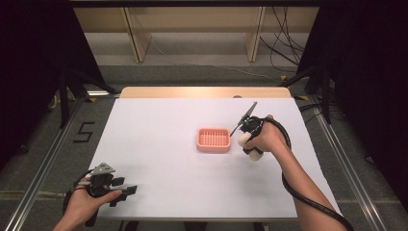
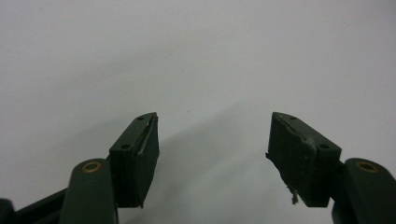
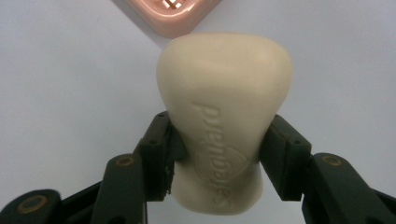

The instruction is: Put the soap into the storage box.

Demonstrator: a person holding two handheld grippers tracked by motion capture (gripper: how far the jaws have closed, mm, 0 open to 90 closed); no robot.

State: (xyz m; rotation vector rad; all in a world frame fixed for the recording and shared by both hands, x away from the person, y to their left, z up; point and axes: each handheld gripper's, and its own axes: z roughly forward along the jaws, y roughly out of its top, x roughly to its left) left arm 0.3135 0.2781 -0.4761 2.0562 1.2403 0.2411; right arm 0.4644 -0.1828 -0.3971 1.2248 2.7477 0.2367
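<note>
Right gripper [image 3: 219,154] held cream soap bar [image 3: 224,112] across middle, jaws clamped on sides, just beside pink soap dish [image 1: 213,140] on table [image 1: 159,159]. Soap looked hard, slippery; mid-width grip seemed soundest. Left gripper [image 2: 212,158] jaws wide, empty.

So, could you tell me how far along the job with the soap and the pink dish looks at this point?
Done: the right gripper has its fingers closed on the cream soap bar, held off the table beside the pink soap dish. In hand: carrying the bar; the dish is close ahead in the right gripper view. Left, probably: setting the soap in the dish, which is empty. The left gripper sits open, idle.
</note>
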